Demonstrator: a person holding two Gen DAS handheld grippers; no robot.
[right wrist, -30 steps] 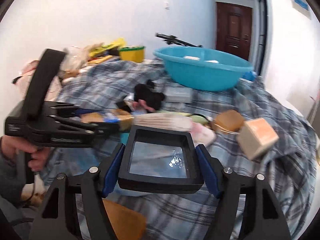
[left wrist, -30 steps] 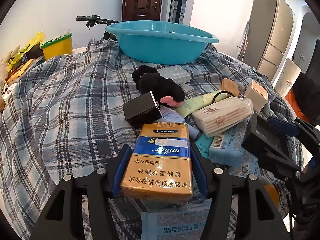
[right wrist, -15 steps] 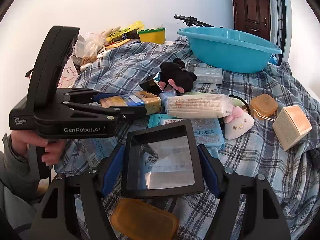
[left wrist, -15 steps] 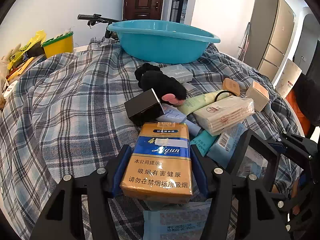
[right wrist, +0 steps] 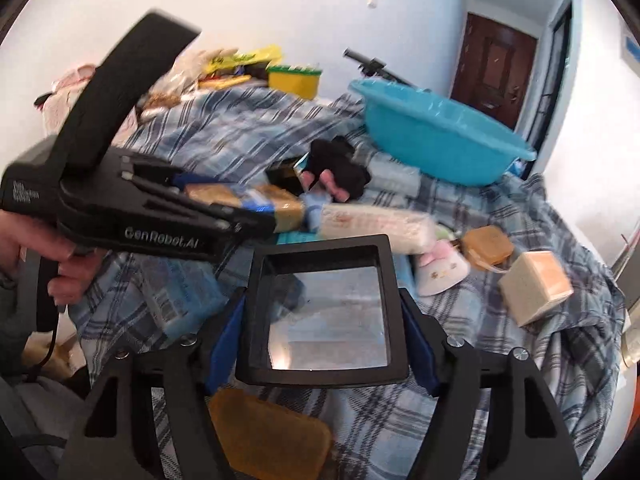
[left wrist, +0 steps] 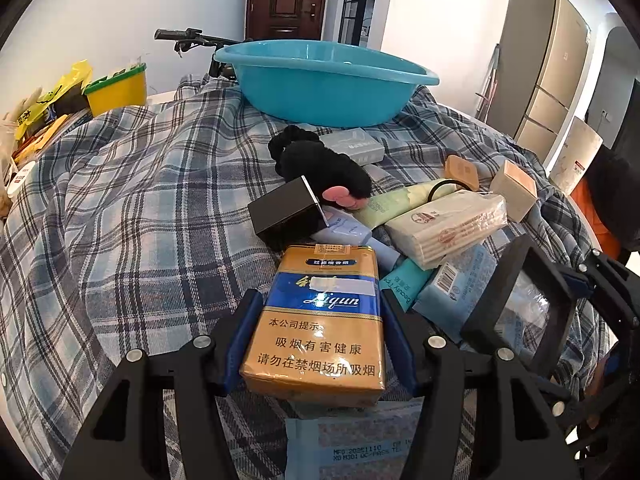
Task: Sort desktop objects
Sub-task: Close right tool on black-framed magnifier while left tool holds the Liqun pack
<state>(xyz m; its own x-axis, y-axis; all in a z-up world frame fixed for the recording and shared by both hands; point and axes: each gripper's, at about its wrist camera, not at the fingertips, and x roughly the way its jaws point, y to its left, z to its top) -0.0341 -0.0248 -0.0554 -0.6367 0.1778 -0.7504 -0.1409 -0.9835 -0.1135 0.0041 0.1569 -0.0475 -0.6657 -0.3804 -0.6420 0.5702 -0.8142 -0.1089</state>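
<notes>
A gold and blue cigarette pack point(left wrist: 324, 272) stands between the blue pads of my left gripper point(left wrist: 320, 300), which is shut on it just above the plaid cloth point(left wrist: 140, 208). The same pack point(right wrist: 280, 204) shows in the right wrist view, in the gripper held by a person's hand. My right gripper point(right wrist: 322, 300) holds a flat black-framed box with a clear window point(right wrist: 320, 248). Its jaws are closing, with the pads against the frame's sides. That box point(left wrist: 516, 308) hangs right of the pack. A teal basin point(left wrist: 328, 84) sits at the far side.
A pile lies ahead: a black plush toy point(left wrist: 320, 164), a black box point(left wrist: 286, 212), a tissue pack point(left wrist: 448, 228), blue wipe packs point(left wrist: 452, 292), a tan cube box point(left wrist: 516, 192) and an amber case point(right wrist: 268, 440). A yellow bin point(left wrist: 116, 88) stands far left.
The right gripper has shifted a little with the framed box and rolled, so its view has tilted. The left gripper and the cigarette pack have stayed put.
</notes>
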